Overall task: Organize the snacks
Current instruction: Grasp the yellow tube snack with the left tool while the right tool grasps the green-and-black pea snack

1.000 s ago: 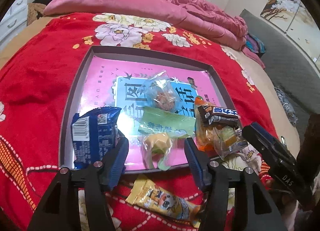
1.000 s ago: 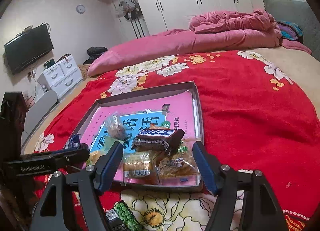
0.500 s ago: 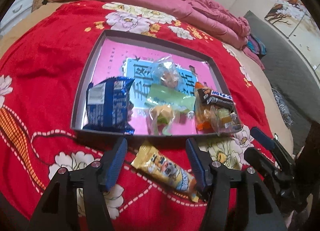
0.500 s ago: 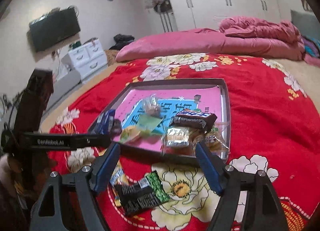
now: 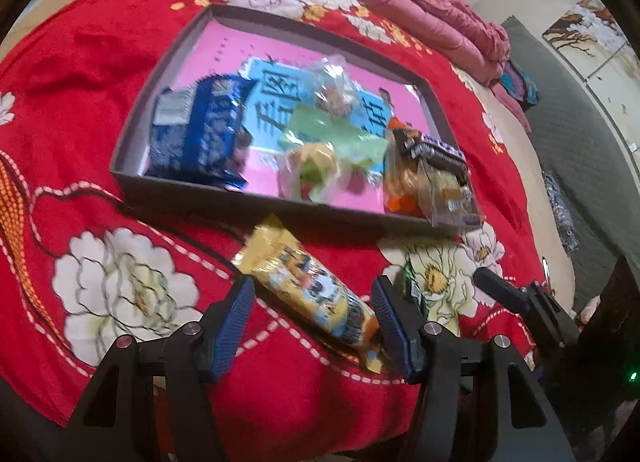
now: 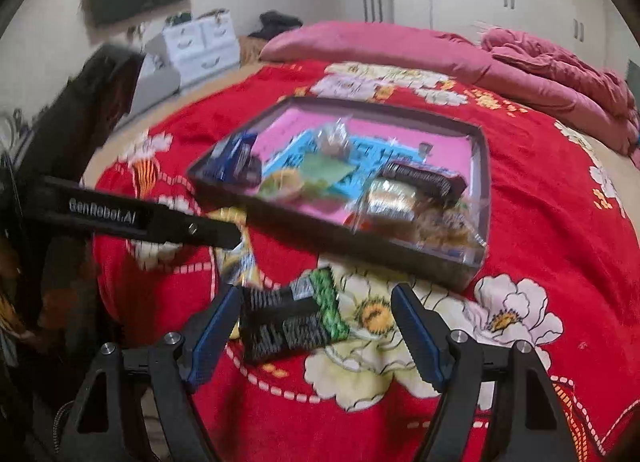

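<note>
A yellow snack packet [image 5: 308, 286] lies on the red bedspread [image 5: 80, 73] just outside the tray's [image 5: 256, 197] near wall, between the open jaws of the left gripper [image 5: 312, 326]. Beside it, a black-and-green packet [image 6: 292, 318] lies between the open jaws of the right gripper [image 6: 316, 326]. More snacks fill the tray.

Blurred beyond reading: print on the yellow snack packet [image 5: 308, 286] and the black-green packet [image 6: 292, 318].

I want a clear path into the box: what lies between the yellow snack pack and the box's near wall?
In the left wrist view only bare red bedspread separates the yellow snack pack from the box.
</note>
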`<state>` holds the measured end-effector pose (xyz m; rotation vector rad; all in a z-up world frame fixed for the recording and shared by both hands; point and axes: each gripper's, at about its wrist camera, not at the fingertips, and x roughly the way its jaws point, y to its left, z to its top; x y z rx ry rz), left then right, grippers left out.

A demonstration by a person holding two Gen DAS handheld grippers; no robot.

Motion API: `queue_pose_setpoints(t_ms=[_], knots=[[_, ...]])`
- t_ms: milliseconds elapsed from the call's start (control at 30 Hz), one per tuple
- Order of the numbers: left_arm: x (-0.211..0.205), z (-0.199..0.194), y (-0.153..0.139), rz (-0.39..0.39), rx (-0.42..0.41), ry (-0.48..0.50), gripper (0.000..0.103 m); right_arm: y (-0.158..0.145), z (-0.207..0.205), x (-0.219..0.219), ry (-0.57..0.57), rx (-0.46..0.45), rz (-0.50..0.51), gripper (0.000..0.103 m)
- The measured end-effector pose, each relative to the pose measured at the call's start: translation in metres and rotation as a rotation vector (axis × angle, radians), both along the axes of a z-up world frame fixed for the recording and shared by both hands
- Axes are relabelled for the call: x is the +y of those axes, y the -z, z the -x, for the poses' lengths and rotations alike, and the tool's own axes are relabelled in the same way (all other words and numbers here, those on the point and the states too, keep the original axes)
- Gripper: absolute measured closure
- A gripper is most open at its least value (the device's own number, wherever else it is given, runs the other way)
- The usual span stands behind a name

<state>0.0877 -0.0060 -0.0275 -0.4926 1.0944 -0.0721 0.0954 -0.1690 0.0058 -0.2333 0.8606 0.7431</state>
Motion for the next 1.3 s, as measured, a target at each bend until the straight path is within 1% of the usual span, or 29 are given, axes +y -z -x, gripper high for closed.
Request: queue_pose_setpoints(t_ms=[167,267,533,700,767,800,833,867,900,933,1033,1100,1167,1200,1300], knots=[[-0.013,-0.002,0.008,-0.010,0.027,0.010,0.040,0.011,0.007,0.010,-0.037,-0.019,0.097,0.026],[-0.015,-0.006,0.015,-0.005,0.043,0.002,0.040,0.020,0.002,0.012,-0.034,-0.004,0.129,0.026],[-0.018,-0.017,0.020,-0.028,0.052,-0.015,0.040,0.034,-0.016,0.012,-0.027,0.073,0.074,0.026],[-0.017,-0.021,0.023,-0.029,0.060,-0.033,0.042,0.041,-0.023,0.012,-0.016,0.108,0.041,0.026],[-0.017,-0.022,0.024,-0.028,0.069,-0.044,0.043,0.041,-0.023,0.014,-0.019,0.098,0.044,0.031],[-0.018,-0.023,0.024,-0.032,0.073,-0.050,0.046,0.040,-0.022,0.016,-0.027,0.095,0.044,0.038],[-0.018,-0.024,0.025,-0.039,0.080,-0.053,0.058,0.039,-0.021,0.016,-0.035,0.095,0.041,0.044],[-0.019,-0.025,0.025,-0.061,0.085,-0.057,0.065,0.038,-0.020,0.018,-0.040,0.094,0.049,0.046],[-0.019,-0.025,0.025,-0.071,0.088,-0.055,0.066,0.038,-0.019,0.018,-0.040,0.096,0.051,0.047],[-0.019,-0.025,0.025,-0.063,0.084,-0.054,0.069,0.037,-0.020,0.016,-0.038,0.102,0.045,0.048],[-0.018,-0.025,0.023,-0.051,0.071,-0.042,0.073,0.033,-0.025,0.005,0.011,0.129,0.016,0.050],[-0.017,-0.023,0.022,-0.045,0.065,-0.037,0.074,0.029,-0.028,-0.004,0.042,0.131,-0.007,0.050],[-0.017,-0.021,0.018,-0.043,0.053,-0.034,0.075,0.021,-0.029,-0.014,0.063,0.132,-0.067,0.050],[-0.017,-0.020,0.016,-0.045,0.043,-0.028,0.077,0.016,-0.029,-0.017,0.068,0.126,-0.091,0.050],[-0.018,-0.015,0.005,-0.057,0.009,-0.010,0.081,-0.001,-0.027,-0.025,0.073,0.083,-0.165,0.050]])
